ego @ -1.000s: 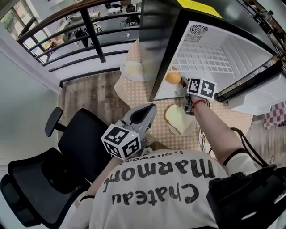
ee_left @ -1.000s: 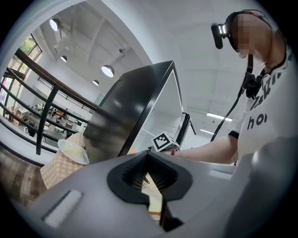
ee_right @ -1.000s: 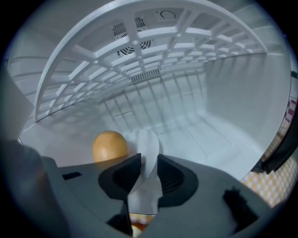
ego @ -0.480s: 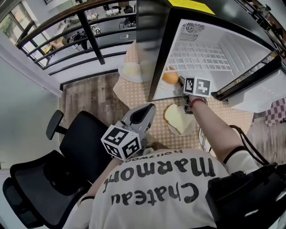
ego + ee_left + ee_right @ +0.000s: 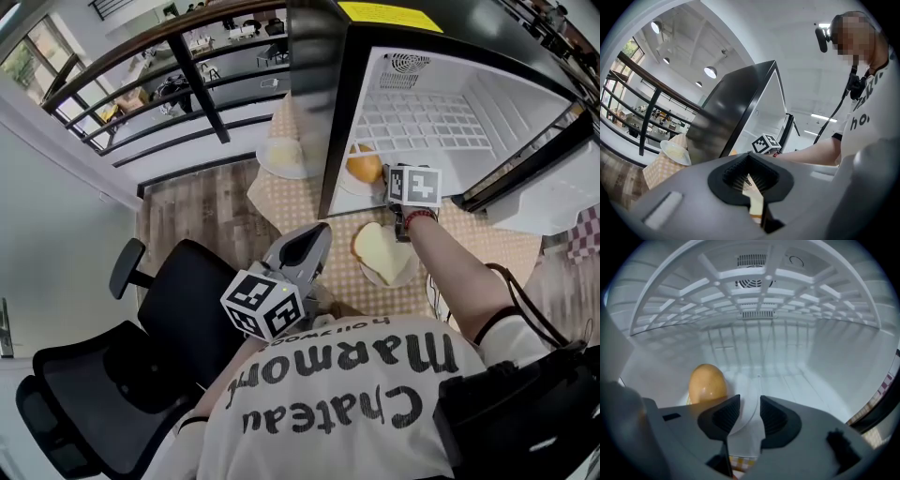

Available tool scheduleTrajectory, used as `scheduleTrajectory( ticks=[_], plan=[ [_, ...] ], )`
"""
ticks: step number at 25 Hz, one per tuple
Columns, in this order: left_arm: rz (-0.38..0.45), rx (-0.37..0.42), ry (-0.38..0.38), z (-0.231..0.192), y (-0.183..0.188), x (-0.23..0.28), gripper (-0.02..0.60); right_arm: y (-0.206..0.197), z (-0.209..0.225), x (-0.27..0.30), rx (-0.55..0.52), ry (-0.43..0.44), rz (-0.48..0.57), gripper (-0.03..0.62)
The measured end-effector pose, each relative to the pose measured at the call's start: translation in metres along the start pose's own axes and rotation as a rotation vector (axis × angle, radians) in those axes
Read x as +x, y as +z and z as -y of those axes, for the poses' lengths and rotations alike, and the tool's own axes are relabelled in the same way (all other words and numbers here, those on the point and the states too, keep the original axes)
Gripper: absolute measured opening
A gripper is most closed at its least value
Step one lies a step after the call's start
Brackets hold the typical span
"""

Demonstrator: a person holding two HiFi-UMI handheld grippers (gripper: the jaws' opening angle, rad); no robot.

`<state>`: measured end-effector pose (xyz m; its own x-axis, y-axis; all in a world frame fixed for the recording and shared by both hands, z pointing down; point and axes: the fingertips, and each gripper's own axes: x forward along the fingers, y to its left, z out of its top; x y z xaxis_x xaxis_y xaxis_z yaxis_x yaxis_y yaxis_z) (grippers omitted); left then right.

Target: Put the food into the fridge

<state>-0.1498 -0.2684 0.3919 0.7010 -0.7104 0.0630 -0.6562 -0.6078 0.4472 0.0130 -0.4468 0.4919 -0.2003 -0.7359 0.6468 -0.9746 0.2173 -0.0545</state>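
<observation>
A golden-brown bun (image 5: 708, 383) lies on a white plate (image 5: 746, 399) on the floor of the open fridge (image 5: 441, 103), near its left wall. My right gripper (image 5: 750, 408) is at the fridge mouth, just behind the plate's rim. Its jaws are opening, and the rim shows in the gap with neither pad touching it. From the head view the bun (image 5: 364, 167) sits just left of the right gripper (image 5: 390, 178). A pale heart-shaped bread slice (image 5: 382, 251) rests on a plate on the table in front of the fridge. My left gripper (image 5: 319, 232) hangs shut and empty over the table's near edge.
The fridge stands on a checked tablecloth (image 5: 309, 202), with its door (image 5: 553, 178) swung out to the right. Another plate of pale food (image 5: 284, 150) sits left of the fridge. A black office chair (image 5: 141, 319) is at my left, with a railing (image 5: 202, 84) beyond.
The right gripper stays at the fridge mouth beside the bun and has barely shifted. The left gripper keeps its place. The head view has tilted slightly.
</observation>
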Motion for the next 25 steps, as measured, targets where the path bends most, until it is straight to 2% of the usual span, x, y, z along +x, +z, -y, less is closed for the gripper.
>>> scheduleTrajectory(
  ticks=[8,13,15,17,20,25],
  plan=[
    [-0.011,0.028,-0.015,0.016,0.002,0.007,0.008,0.007,0.016,-0.024,0.199,0.054,0.089,0.141],
    [-0.018,0.045,-0.01,0.037,-0.002,0.012,0.008,-0.004,0.023,-0.071,0.469,0.221,0.179,0.13],
    [-0.022,0.039,0.004,0.045,-0.006,0.013,0.008,-0.011,0.029,-0.098,0.548,0.292,0.222,0.071],
    [-0.026,0.031,0.015,0.056,-0.011,0.015,0.008,-0.019,0.039,-0.129,0.603,0.342,0.267,0.044],
    [-0.026,0.024,0.025,0.08,-0.018,0.016,0.008,-0.034,0.059,-0.177,0.625,0.38,0.314,0.029],
    [-0.007,0.031,0.045,0.128,-0.031,0.013,0.008,-0.067,0.085,-0.247,0.56,0.424,0.351,0.017]
  ],
)
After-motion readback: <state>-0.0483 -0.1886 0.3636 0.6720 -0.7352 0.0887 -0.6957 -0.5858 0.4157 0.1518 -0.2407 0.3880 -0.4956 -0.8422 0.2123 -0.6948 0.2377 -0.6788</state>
